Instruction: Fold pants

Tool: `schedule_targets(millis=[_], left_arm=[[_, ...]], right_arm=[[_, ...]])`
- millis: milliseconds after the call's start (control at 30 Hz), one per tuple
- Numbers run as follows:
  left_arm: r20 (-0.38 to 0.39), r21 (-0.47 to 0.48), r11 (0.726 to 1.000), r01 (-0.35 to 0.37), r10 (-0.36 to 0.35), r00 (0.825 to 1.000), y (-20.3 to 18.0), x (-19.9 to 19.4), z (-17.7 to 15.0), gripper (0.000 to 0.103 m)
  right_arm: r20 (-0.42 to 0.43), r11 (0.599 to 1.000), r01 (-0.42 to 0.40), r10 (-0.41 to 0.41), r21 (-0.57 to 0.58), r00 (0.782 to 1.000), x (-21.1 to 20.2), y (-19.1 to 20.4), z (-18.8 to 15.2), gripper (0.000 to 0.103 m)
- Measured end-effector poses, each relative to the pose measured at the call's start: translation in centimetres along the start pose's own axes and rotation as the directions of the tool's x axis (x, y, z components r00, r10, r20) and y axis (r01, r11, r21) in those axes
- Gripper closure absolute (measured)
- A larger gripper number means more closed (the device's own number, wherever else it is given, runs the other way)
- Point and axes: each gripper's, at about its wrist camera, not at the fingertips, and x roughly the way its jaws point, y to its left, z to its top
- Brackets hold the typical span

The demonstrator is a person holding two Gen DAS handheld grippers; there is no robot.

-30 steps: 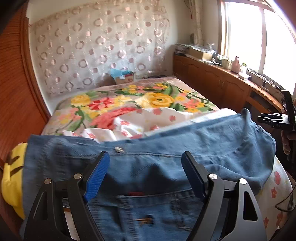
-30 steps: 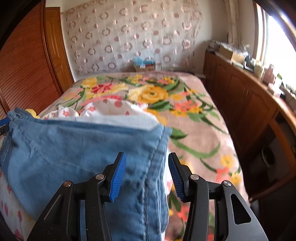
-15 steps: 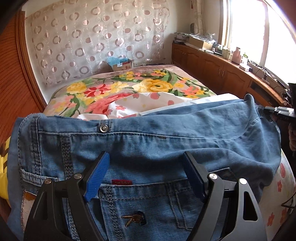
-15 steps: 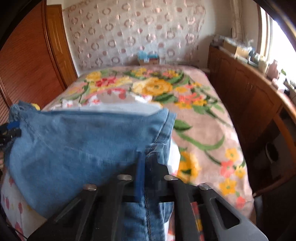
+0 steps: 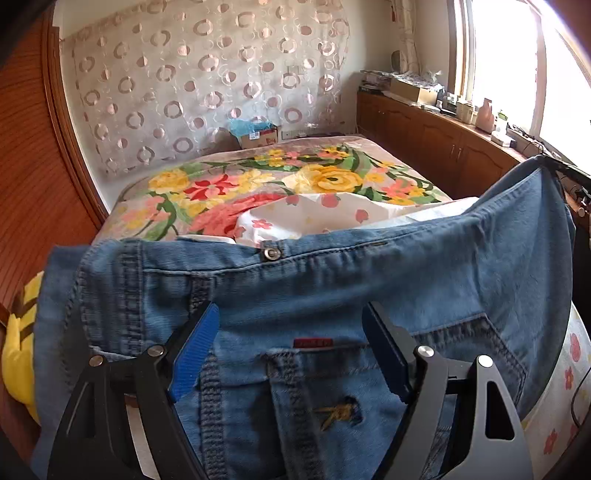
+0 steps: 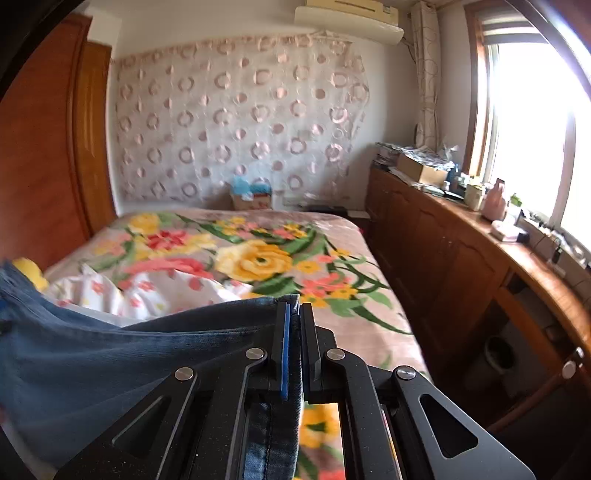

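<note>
Pants (image 6: pixel 110 354) hide the right gripper's (image 6: pixel 292 321) clamped fingertips.

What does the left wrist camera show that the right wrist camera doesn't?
Only the left wrist view shows the jeans' waistband button, back pocket and red label, with the left gripper wide open over them.

Only the right wrist view shows the right gripper shut on the jeans' edge, and the air conditioner high on the wall.

Both show the flowered bed, the circle-patterned curtain, the wooden cabinets and the bright window.
</note>
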Motion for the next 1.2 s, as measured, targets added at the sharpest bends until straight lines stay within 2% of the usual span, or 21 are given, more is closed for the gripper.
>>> schedule_targets(millis=[100, 233, 300, 333, 400, 433, 833, 1200], left_arm=[[0.009, 0.002, 0.999, -0.053, 0.053, 0.999, 0.5, 0.0, 0.1, 0.022], [-0.008, -0.023, 0.997, -0.077, 0.077, 0.997, 1.9, 0.6, -0.1, 0.022], [-0.007, -0.031, 0.997, -0.071, 0.071, 0.997, 2.2, 0.4, -0.3, 0.022], [-0.004, -0.034, 0.997, -0.067, 0.067, 0.998, 2.2, 0.2, -0.4, 0.022], [-0.001, -0.04, 0.997, -0.059, 0.059, 0.998, 2.2, -0.1, -0.5, 0.022], [0.005, -0.044, 0.998, -0.052, 0.052, 0.999, 2.2, -0.2, -0.5, 0.022], [0.022, -0.05, 0.999, 0.015, -0.014, 1.0, 0.4, -2.9, -2.2, 0.022], [0.057, -0.047, 0.999, 0.019, -0.016, 0.998, -0.1, -6.6, -4.2, 0.022]], right_arm=[[-0.066, 0.999, 0.017, -0.02, -0.052, 0.998, 2.8, 2.0, -0.6, 0.099], [-0.162, 0.999, -0.042, 0.038, -0.024, 0.986, 5.2, 2.6, -1.3, 0.098], [-0.161, 0.999, -0.047, 0.045, -0.008, 0.986, 5.1, 2.5, -1.7, 0.087], [-0.165, 0.998, -0.056, 0.054, -0.005, 0.985, 4.8, 2.6, -1.9, 0.078], [-0.161, 0.998, -0.064, 0.065, 0.012, 0.985, 3.6, 2.3, -2.4, 0.067], [-0.158, 0.998, -0.064, 0.067, 0.025, 0.985, 3.7, 1.5, -1.8, 0.065], [-0.194, 0.985, -0.154, 0.165, 0.073, 0.967, -3.3, -0.7, -2.8, 0.06], [-0.217, 0.966, -0.25, 0.257, 0.06, 0.942, -6.1, 0.1, -2.8, 0.06]])
